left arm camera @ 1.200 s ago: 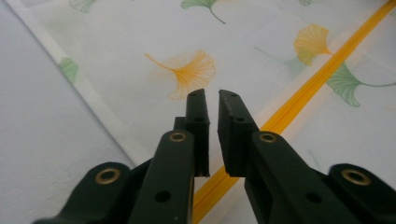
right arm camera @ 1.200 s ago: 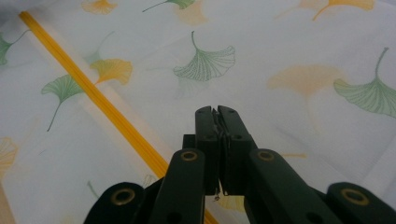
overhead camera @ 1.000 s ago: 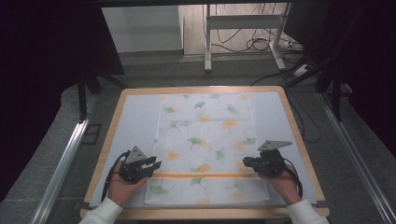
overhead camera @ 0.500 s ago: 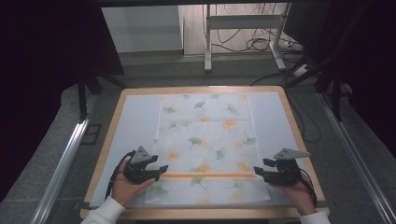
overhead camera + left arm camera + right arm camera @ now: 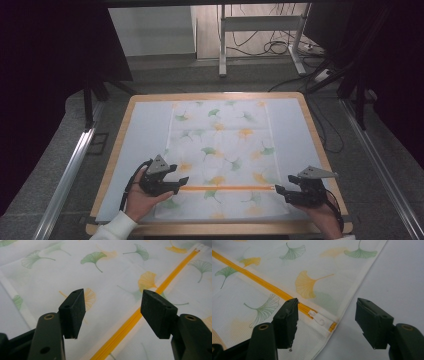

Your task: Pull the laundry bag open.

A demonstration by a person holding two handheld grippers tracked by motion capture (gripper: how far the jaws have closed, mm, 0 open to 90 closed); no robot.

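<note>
From the high view, a white mesh bag [image 5: 220, 155] printed with green and yellow ginkgo leaves lies flat on the pale table [image 5: 140, 135], its long axis running away from the person. An orange zipper [image 5: 227, 188] crosses the bag from side to side near its close end. The left gripper [image 5: 176, 183] rests at the zipper's left end, held in the person's left hand [image 5: 142, 200]. The right gripper [image 5: 279, 192] sits at the zipper's right end, at the bag's right edge, in the right hand [image 5: 325, 215]. Beyond the table are a metal stand [image 5: 260, 30] and loose cables [image 5: 280, 47] on the floor.

In the left gripper view, the two black jaws stand wide apart above the fabric, gripping nothing. The zipper [image 5: 140, 312] runs diagonally between them, from lower centre up to the right corner, where it ends at the bag's hem.

In the right gripper view, the jaws are likewise spread wide and empty. The zipper [image 5: 259, 281] comes in from upper left and ends between the jaws, nearer the left one. Its white pull tab [image 5: 319, 319] lies flat at that end, just inside the bag's edge. The right jaw hovers over bare table [image 5: 397, 277] beside the bag.
</note>
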